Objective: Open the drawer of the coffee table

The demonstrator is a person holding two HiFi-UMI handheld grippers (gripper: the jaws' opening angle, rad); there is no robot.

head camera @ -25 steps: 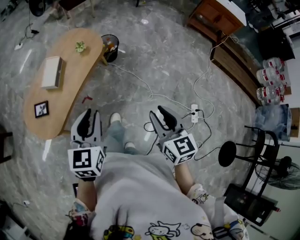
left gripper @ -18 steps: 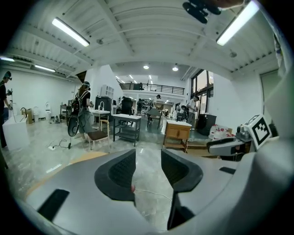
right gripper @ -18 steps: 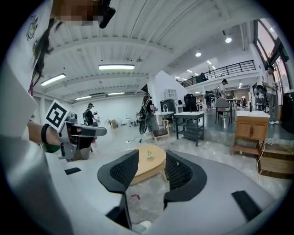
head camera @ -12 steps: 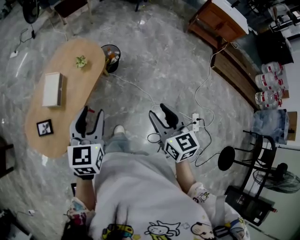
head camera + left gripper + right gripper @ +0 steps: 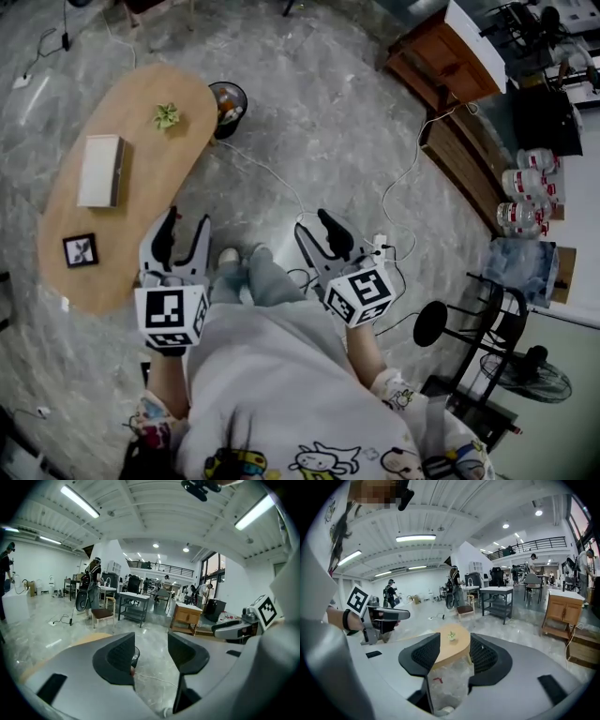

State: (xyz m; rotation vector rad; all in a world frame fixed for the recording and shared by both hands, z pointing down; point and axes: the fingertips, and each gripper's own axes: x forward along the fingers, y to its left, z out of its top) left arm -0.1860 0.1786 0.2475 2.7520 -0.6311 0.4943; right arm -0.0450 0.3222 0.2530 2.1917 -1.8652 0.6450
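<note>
Head view — left tool point(image 5: 187, 217), right tool point(image 5: 312, 222), both just opened, empty — one coffee table point(image 5: 141, 141), three items point(image 5: 167, 115) point(image 5: 100, 170) point(image 5: 81, 250).

The oval wooden coffee table point(image 5: 141, 141) is pale tan; the stone floor point(image 5: 328, 122) is grey, veined like marble. The oblong box point(image 5: 100, 169) is white, the small leafy plant point(image 5: 167, 115) green, the square picture frame point(image 5: 81, 249) black. The wooden cabinet point(image 5: 433, 54) is reddish brown, the person's sweatshirt point(image 5: 281, 394) light grey with cartoon prints.

No writing, label or number can be read anywhere.
</note>
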